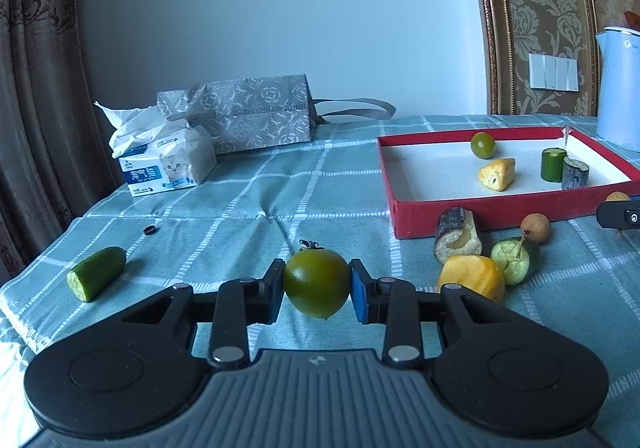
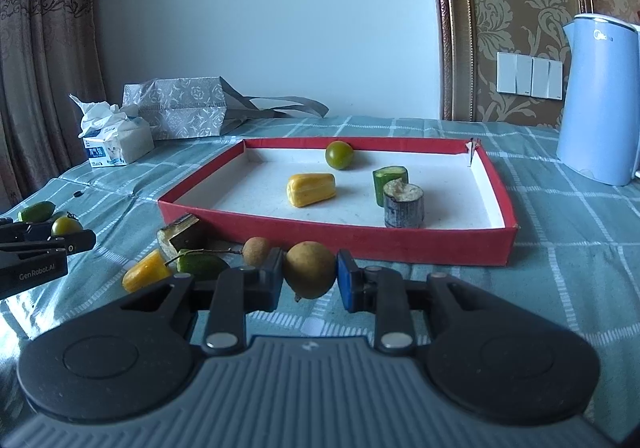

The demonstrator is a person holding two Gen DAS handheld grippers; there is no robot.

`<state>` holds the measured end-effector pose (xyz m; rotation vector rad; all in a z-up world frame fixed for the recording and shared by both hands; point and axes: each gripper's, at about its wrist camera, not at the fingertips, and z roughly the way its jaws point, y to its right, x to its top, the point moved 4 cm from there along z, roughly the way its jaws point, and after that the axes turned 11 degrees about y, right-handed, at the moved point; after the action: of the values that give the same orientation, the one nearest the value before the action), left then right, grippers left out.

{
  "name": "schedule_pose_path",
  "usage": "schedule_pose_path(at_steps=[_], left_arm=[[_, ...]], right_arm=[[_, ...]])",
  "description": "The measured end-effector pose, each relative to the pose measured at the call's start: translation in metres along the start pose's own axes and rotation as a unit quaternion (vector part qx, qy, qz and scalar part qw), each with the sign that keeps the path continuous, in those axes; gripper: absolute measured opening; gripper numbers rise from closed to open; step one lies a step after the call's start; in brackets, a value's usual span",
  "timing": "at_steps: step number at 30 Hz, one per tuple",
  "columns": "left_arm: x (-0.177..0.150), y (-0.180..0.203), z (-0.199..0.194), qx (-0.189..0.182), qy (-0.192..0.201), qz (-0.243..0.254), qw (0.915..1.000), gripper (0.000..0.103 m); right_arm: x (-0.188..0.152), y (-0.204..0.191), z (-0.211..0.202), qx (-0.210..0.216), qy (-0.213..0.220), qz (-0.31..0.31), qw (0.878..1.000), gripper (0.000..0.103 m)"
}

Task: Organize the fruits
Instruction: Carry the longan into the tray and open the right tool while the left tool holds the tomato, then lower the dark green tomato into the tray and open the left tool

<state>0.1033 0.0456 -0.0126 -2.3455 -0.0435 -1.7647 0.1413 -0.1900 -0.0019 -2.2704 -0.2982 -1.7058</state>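
My left gripper (image 1: 317, 284) is shut on a green tomato (image 1: 317, 282) and holds it above the checked cloth. My right gripper (image 2: 309, 276) is shut on a tan longan (image 2: 310, 270), just in front of the red tray (image 2: 336, 238). The tray (image 1: 472, 209) holds a green tomato (image 2: 339, 155), a yellow piece (image 2: 311, 189), a cucumber chunk (image 2: 388, 181) and a grey sugarcane chunk (image 2: 403, 205). On the cloth before the tray lie another longan (image 2: 257, 250), a sugarcane piece (image 2: 182, 236), a yellow piece (image 2: 145, 275) and a green fruit (image 2: 198, 266). A cucumber piece (image 1: 96, 274) lies far left.
A tissue pack (image 1: 168, 163) and a grey patterned bag (image 1: 248, 113) stand at the back left. A blue kettle (image 2: 596, 99) stands to the right of the tray. A small black ring (image 1: 150, 230) lies on the cloth. A curtain hangs at the left.
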Motion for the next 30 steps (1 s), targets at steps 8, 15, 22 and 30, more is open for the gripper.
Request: schedule_pose_path(at_steps=[8, 15, 22, 30], left_arm=[[0.022, 0.004, 0.007, -0.041, 0.033, -0.018, 0.9984, 0.033], [0.012, 0.008, 0.006, -0.074, 0.03, -0.031, 0.9964, 0.033], [0.01, 0.005, 0.008, -0.078, 0.028, -0.044, 0.9956, 0.033], [0.013, 0.006, 0.005, -0.068, 0.037, -0.042, 0.9961, 0.033]], right_arm=[[0.014, 0.01, -0.009, -0.011, 0.034, 0.016, 0.999, 0.027], [0.032, 0.027, 0.041, -0.035, 0.02, 0.001, 0.999, 0.028], [0.039, 0.041, 0.053, -0.05, 0.053, 0.014, 0.997, 0.069], [0.034, 0.08, 0.007, -0.096, 0.079, 0.086, 0.988, 0.083]])
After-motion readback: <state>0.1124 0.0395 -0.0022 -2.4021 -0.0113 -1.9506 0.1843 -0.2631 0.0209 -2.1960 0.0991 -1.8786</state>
